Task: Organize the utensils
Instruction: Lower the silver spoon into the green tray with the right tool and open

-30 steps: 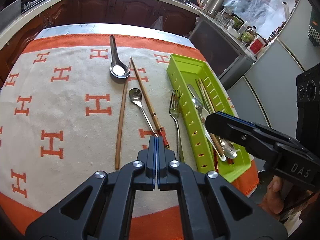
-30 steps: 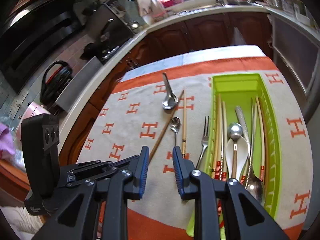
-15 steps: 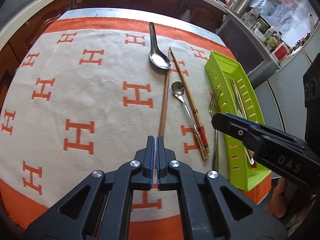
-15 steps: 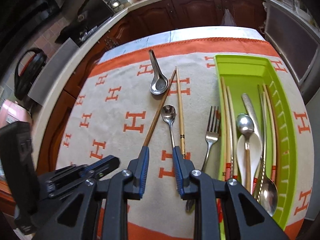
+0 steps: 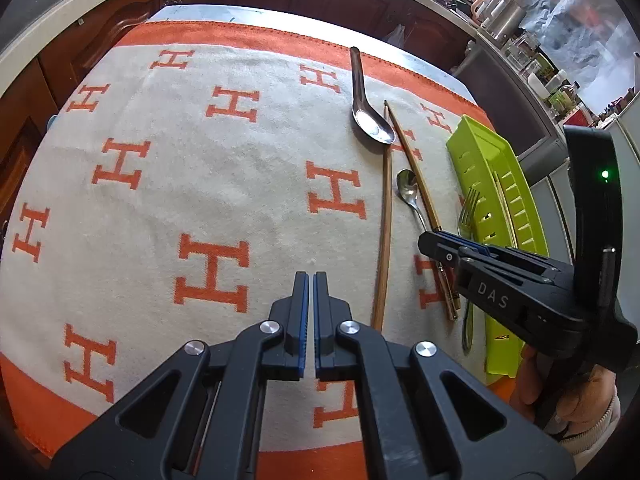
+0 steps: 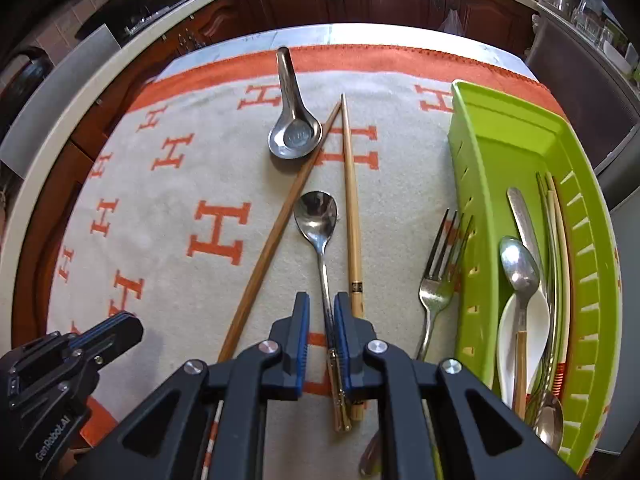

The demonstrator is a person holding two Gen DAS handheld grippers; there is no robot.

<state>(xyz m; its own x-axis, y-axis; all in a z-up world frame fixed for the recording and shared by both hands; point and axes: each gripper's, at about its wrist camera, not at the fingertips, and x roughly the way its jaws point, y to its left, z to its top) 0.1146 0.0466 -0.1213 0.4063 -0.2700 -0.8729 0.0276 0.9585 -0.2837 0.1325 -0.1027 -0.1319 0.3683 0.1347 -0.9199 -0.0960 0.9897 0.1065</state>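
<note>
Moved since earlier: both grippers have come lower and nearer the cloth; the right gripper [image 6: 321, 322], which hung above the loose pieces, now straddles the teaspoon's handle, while the left gripper [image 5: 311, 312] has drifted off the chopsticks toward the middle of the blanket [image 5: 168, 184].
Right tongs: jaws partly open, one blue pad on each side of the teaspoon [image 6: 320, 236] handle; the right pad looks close against it, the left stands a little apart — not yet clamped on anything.
Left tongs: pads nearly together with a thin slit between, holding nothing, hovering over bare cloth near the blanket's front edge.
Teaspoon: flat on the blanket toward its front edge, bowl pointing away, lying between the dark chopstick [image 6: 276, 240] and the pale chopstick [image 6: 352, 216].
Fork [image 6: 438, 276]: beside the green tray's left wall, tines away, still outside it.
Tray [image 6: 516, 128]: at the blanket's right edge, already holding spoons, chopsticks and a white ladle-spoon.
Soup spoon [image 6: 294, 128]: toward the blanket's far edge, its bowl touching the dark chopstick.
Step in hand: as I judge it, closing on the teaspoon handle to carry it to the tray.
Doing it well: centre the handle between the pads, keep the right finger clear of the pale chopstick just beside it, squeeze firmly — thin polished metal may twist or slip — then lift straight up before swinging right.
</note>
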